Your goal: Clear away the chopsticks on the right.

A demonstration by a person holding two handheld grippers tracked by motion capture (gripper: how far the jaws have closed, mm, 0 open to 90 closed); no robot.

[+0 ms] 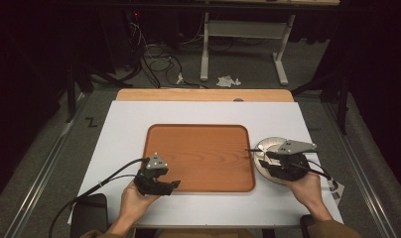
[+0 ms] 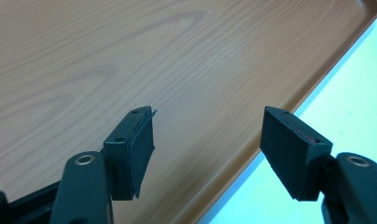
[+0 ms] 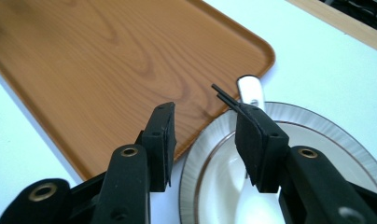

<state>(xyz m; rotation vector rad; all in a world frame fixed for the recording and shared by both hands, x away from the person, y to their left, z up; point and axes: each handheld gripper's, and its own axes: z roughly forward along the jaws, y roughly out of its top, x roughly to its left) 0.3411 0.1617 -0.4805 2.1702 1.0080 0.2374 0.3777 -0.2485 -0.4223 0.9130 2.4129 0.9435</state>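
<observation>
A round plate (image 3: pixel 317 135) is sitting on the white table covering (image 1: pixel 129 119), just beside the right short edge of the wooden tray (image 1: pixel 198 156), and the right gripper (image 1: pixel 280 157) is hovering directly over it. In the right gripper view the plate is showing a pale, glossy well, a thin brown line ringing that well, and a broad grey rim marked with fine radial ribbing; its near edge is lying touching or almost touching the tray's rim, and which of the two cannot be told. A white, smooth, rounded utensil end (image 3: pixel 248 88) is poking out past the plate's far rim, partly hidden behind one jaw, so its full shape cannot be made out. The right gripper is standing with its jaws spread wide and nothing pressed between the ridged black pads (image 3: pixel 252 140), one jaw hanging over the plate and the other over the tray's edge. The tray is looking like a shallow rectangle with rounded corners and a low raised lip, finished in warm orange-brown wood grain with a satin sheen. The left gripper (image 1: pixel 156 179) is resting at the tray's near left corner, held in the person's left hand (image 1: pixel 134 201), its jaws likewise parted and empty above the bare wood in the left gripper view. Both grippers are showing matte black bodies with brass-coloured rivets, and each is carrying a grey three-cornered plate on top. A light wooden tabletop edge (image 1: pixel 203 94) is peeking out beyond the white covering.
</observation>
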